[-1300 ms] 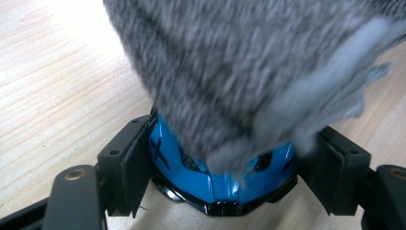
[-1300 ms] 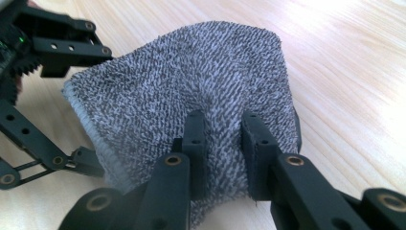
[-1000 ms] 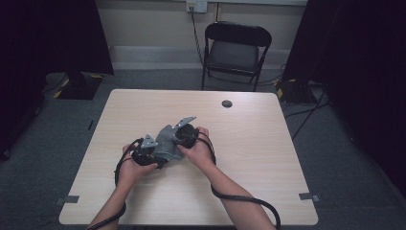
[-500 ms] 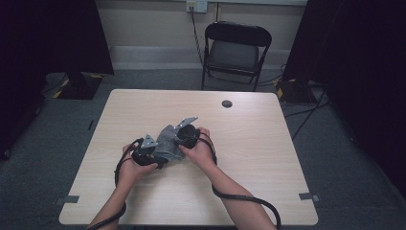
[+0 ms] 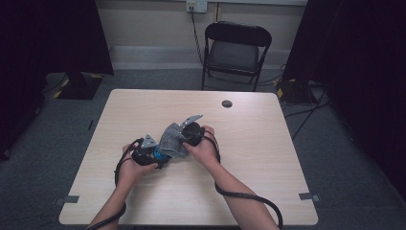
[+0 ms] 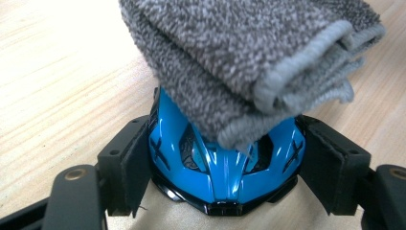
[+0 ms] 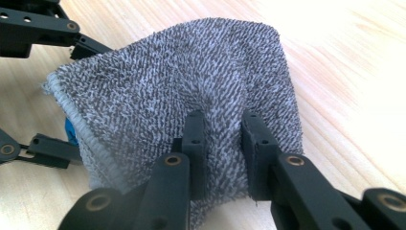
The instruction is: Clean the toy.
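Two claws: both meet at mid-tabletop [image 5: 268,143].
Left claw [image 6: 225,158]: clamps the blue toy car [image 6: 220,167].
Right claw [image 7: 222,139]: pinches the grey cloth [image 7: 158,86].
Cloth: draped over the car.

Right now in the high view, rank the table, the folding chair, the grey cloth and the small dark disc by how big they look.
1. table
2. folding chair
3. grey cloth
4. small dark disc

The chair stands farther from the camera, so it may look smaller than it is.
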Demonstrator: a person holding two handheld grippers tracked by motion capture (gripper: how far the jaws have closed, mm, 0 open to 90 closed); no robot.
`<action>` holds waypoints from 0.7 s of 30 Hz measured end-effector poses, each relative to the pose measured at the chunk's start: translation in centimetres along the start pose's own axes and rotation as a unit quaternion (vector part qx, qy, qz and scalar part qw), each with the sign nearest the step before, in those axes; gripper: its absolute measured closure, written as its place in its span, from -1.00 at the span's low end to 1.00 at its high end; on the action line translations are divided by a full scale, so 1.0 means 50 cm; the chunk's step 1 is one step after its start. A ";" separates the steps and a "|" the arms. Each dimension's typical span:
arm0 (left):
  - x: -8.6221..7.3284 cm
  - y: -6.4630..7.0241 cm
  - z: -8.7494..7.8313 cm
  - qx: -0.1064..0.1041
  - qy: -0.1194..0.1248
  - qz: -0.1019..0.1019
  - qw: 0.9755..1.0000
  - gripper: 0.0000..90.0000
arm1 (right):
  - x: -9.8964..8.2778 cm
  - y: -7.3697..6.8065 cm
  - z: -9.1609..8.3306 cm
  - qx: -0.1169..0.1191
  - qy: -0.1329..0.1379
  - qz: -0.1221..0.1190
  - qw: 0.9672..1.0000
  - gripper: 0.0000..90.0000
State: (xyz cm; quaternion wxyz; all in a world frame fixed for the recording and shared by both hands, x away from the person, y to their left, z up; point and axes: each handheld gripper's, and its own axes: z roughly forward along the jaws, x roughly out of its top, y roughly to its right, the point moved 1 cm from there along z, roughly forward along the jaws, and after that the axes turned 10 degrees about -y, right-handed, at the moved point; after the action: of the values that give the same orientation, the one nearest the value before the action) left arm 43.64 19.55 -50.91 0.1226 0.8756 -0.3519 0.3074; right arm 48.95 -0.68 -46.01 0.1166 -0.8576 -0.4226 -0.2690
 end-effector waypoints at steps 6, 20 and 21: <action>0.000 0.000 0.000 0.000 0.000 0.000 1.000 -0.43 | -0.002 0.007 -0.002 -0.005 0.002 0.005 1.000 0.66; 0.000 0.000 0.000 0.000 0.000 0.000 1.000 -0.43 | -0.008 0.032 -0.010 -0.017 0.000 0.016 1.000 0.66; 0.000 0.000 0.000 0.000 0.000 0.000 1.000 -0.43 | -0.010 0.035 -0.011 -0.017 0.000 0.016 1.000 0.66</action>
State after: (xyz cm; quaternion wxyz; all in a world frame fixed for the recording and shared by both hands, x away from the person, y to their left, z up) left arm 43.64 19.54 -50.91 0.1227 0.8756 -0.3517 0.3075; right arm 49.89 -2.30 -45.80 0.1061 -0.8662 -0.4043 -0.2739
